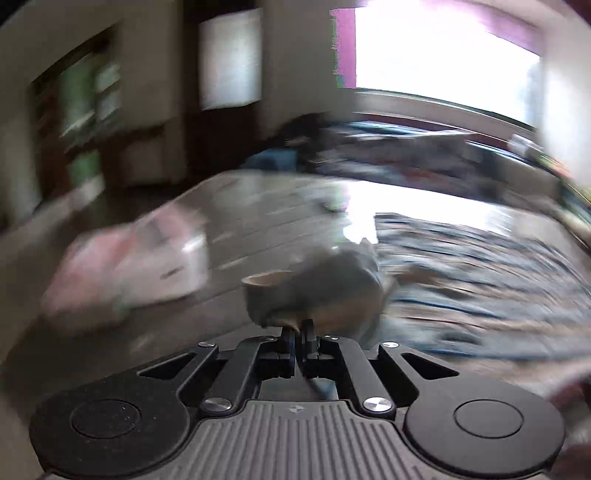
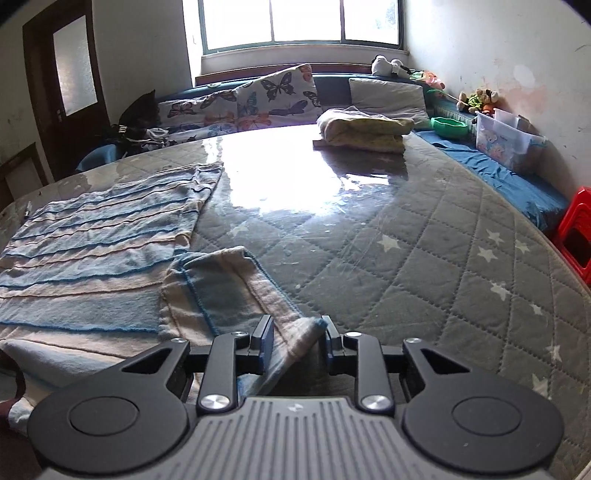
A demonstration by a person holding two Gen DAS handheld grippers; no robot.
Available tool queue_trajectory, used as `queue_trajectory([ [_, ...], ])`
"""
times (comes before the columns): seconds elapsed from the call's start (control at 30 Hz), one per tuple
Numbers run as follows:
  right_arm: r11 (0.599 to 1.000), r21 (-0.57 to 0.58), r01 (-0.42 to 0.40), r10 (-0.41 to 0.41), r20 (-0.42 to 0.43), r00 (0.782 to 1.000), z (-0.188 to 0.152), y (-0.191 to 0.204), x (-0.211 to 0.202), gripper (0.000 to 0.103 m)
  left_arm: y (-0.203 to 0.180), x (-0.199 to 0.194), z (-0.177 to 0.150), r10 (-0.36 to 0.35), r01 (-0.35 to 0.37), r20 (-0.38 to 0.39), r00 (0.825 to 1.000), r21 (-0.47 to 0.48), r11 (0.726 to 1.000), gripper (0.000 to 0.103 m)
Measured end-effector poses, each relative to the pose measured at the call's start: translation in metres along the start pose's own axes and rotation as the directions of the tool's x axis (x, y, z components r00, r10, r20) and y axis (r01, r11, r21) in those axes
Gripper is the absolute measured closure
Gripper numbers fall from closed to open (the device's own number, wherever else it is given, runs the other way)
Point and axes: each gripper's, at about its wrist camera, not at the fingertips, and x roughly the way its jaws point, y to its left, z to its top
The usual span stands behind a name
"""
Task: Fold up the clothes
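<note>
Now the blue and cream striped knitted garment [image 2: 99, 236] lies spread flat on the near left part of the grey quilted star-print mattress [image 2: 424, 240], and its sleeve [image 2: 225, 291] runs from the body toward the near edge. The sleeve's cuff end lies between the two fingers of the right gripper [image 2: 298, 338], whose jaws stand partly apart; the right finger [image 2: 331, 334] meets the cuff's edge, while the left finger [image 2: 264, 338] sits over the fabric (whether the pads actually press the cloth, I cannot tell).

In the left wrist view everything is smeared by blur. The left gripper [image 1: 299, 330] has its fingers drawn fully together, pinching a bunched grey-blue fold of fabric [image 1: 325, 288] that rises just beyond the tips, with the striped garment stretching off to the right. To the left of it on the mattress sits a pink and white folded bundle [image 1: 125, 269].

Farther off, a folded pale yellow blanket [image 2: 364, 131] rests on the far part of the mattress. Butterfly-print cushions [image 2: 258, 99] line the far edge under the bright window [image 2: 299, 22]. A clear plastic storage box [image 2: 506, 138] and a green bowl [image 2: 450, 127] stand along the right wall, a red plastic stool [image 2: 578, 229] sits at the right edge, and a dark wooden door [image 2: 66, 85] stands at the far left.
</note>
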Motion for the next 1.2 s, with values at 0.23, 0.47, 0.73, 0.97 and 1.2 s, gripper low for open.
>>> queue_trajectory([
  [0.23, 1.0, -0.022, 0.002, -0.002, 0.001, 1.0, 0.0, 0.002, 0.002, 0.082, 0.017, 0.012, -0.021, 0.076, -0.085, -0.121, 0.99, -0.067, 0.994, 0.094],
  [0.47, 0.996, -0.075, 0.047, -0.047, 0.002, 0.999, 0.0, 0.004, 0.002, 0.087, 0.007, 0.011, -0.019, 0.108, -0.102, -0.136, 0.985, 0.049, 0.994, 0.093],
  [0.73, 0.991, -0.106, 0.085, -0.085, 0.007, 0.996, 0.003, -0.002, -0.002, 0.092, 0.016, -0.015, -0.006, 0.152, -0.148, -0.078, 0.985, 0.062, 0.987, 0.075],
  [0.97, 0.986, -0.149, -0.077, 0.082, 0.028, 0.996, 0.016, 0.024, -0.022, 0.086, -0.04, -0.04, -0.003, -0.146, 0.149, -0.031, 0.989, 0.255, 0.955, 0.063],
  [1.2, 0.87, -0.303, -0.39, 0.379, -0.095, 0.92, 0.01, 0.095, -0.029, 0.08, -0.1, -0.041, -0.028, -0.361, 0.391, -0.152, 0.92, 0.403, 0.828, 0.062],
])
